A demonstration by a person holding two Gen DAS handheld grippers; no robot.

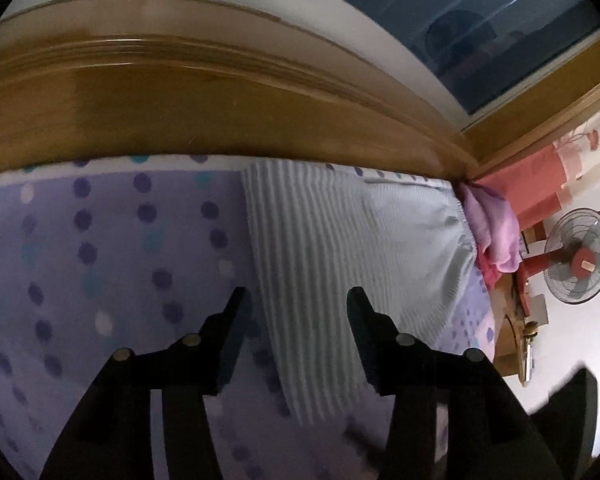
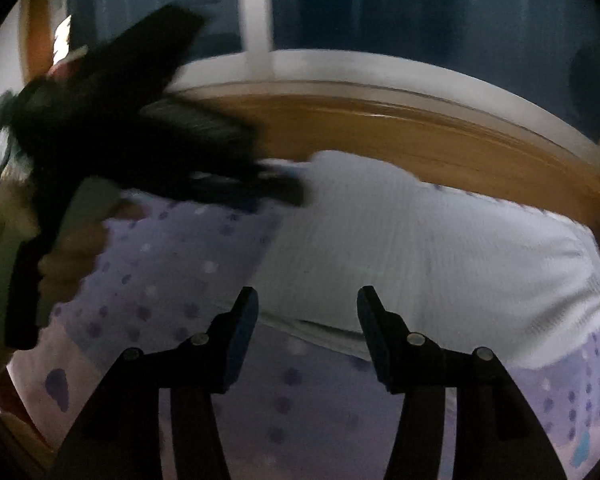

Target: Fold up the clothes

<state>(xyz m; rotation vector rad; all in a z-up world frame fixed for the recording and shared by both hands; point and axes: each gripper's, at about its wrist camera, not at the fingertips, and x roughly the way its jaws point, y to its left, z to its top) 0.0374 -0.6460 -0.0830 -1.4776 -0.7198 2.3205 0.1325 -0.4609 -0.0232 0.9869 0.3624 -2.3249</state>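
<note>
A pale, ribbed, folded garment (image 1: 340, 240) lies on the purple dotted bed sheet (image 1: 100, 260). My left gripper (image 1: 296, 296) hovers open above the garment's near-left part, with nothing between its fingers. In the right wrist view the same garment (image 2: 420, 248) spreads white across the middle. My right gripper (image 2: 306, 296) stands open over its near edge, holding nothing. The left gripper (image 2: 284, 188) shows there as a dark blur at the garment's far-left corner, held by a hand (image 2: 72, 248).
A wooden headboard (image 1: 180, 112) runs along the bed's far side, with a dark window (image 2: 380, 4) above it. A pink cloth (image 1: 492, 228) sits at the bed's right corner. A standing fan (image 1: 578, 256) and a wooden cabinet (image 1: 508, 320) are beyond the right edge.
</note>
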